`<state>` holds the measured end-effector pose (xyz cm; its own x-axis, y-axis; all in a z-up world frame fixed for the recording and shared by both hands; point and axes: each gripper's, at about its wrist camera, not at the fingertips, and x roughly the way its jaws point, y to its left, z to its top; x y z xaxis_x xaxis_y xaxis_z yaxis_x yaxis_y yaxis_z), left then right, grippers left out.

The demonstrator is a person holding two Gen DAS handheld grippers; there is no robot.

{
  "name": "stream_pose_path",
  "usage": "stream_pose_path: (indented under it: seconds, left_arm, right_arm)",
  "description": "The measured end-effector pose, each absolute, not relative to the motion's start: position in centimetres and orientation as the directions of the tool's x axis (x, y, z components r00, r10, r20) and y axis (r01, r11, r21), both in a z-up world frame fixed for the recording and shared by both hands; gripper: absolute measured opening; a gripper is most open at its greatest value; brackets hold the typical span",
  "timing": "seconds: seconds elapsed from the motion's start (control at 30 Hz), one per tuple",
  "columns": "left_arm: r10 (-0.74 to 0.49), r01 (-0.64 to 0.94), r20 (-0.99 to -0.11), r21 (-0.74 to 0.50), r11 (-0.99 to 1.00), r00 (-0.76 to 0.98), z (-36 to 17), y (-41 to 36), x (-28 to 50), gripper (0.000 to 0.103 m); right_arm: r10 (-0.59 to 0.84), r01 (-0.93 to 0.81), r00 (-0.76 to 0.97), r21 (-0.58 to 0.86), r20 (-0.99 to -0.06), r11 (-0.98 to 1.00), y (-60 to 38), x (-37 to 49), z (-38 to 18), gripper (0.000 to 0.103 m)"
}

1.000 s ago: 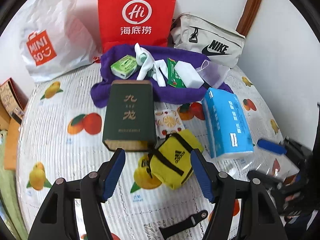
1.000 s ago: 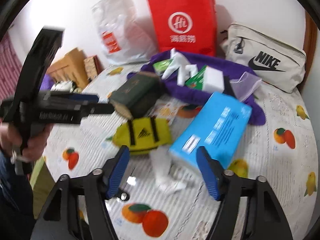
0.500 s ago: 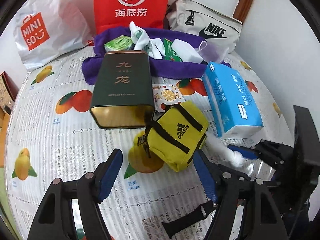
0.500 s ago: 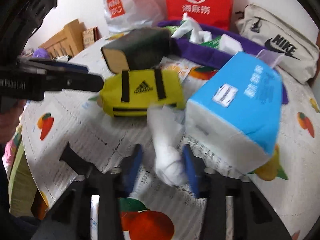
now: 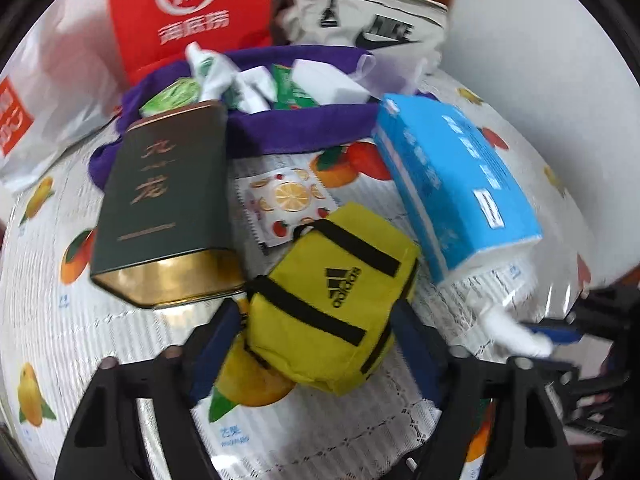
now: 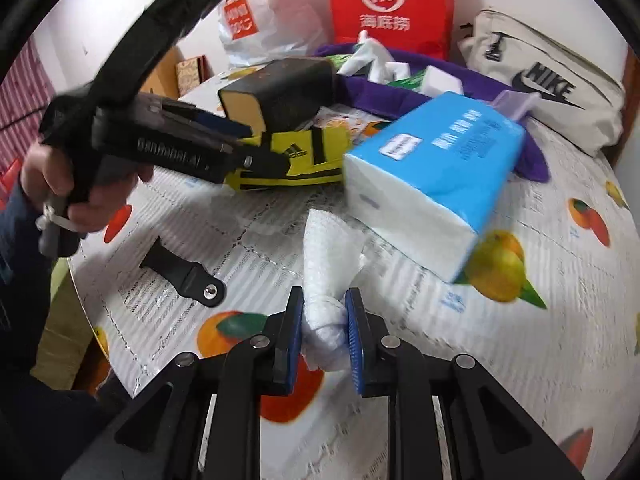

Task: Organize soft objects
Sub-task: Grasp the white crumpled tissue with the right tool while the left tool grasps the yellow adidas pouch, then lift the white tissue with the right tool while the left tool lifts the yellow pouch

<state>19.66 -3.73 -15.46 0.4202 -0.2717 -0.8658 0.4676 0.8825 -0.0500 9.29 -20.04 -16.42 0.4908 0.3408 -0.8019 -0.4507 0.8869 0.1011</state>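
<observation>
White terry cloth [image 6: 326, 264], rolled and nubbly, lies just beside the blue tissue pack [image 6: 436, 168]; the right gripper [image 6: 325, 332] is closing, its pads pressing the roll's end. A soft yellow pouch [image 5: 332, 300] sits between the left gripper's [image 5: 316, 356] opening jaws, against a dark green tin [image 5: 164, 204]. The tablecloth [image 6: 540, 360] is fruit-printed, and bags line the white wall.
</observation>
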Motion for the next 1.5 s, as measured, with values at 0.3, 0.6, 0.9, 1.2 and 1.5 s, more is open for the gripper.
stream_pose_path:
  seconds: [0.3,0.6,0.9,1.2,1.5]
  left_arm:
    - [-0.204,0.518,-0.878,0.058,0.853,0.434,-16.0,-6.0,18.8,0.085]
    - [-0.171,0.48,-0.872,0.081,0.873,0.458,-15.8,-6.1,19.0,0.068]
    - [-0.229,0.463,-0.854,0.016,0.886,0.468,-14.0,-4.2,17.4,0.063]
    - [-0.257,0.412,-0.819,-0.027,0.911,0.514,-11.2,-2.6,15.9,0.063]
    - [-0.255,0.375,-0.784,-0.031,0.927,0.565,-8.1,-1.6,15.8,0.063]
  right_arm:
    - [0.327,-0.37,0.505,0.142,-0.799,0.918,-22.8,9.5,-16.6,0.02]
    - [0.334,-0.336,0.521,0.171,-0.786,0.926,-24.1,9.1,-16.6,0.02]
    - [0.356,-0.347,0.533,0.186,-0.767,0.919,-24.1,8.5,-15.5,0.02]
    - [0.377,-0.346,0.575,0.201,-0.726,0.916,-23.9,8.3,-13.1,0.02]
    - [0.372,-0.345,0.616,0.187,-0.694,0.92,-24.0,9.9,-9.8,0.02]
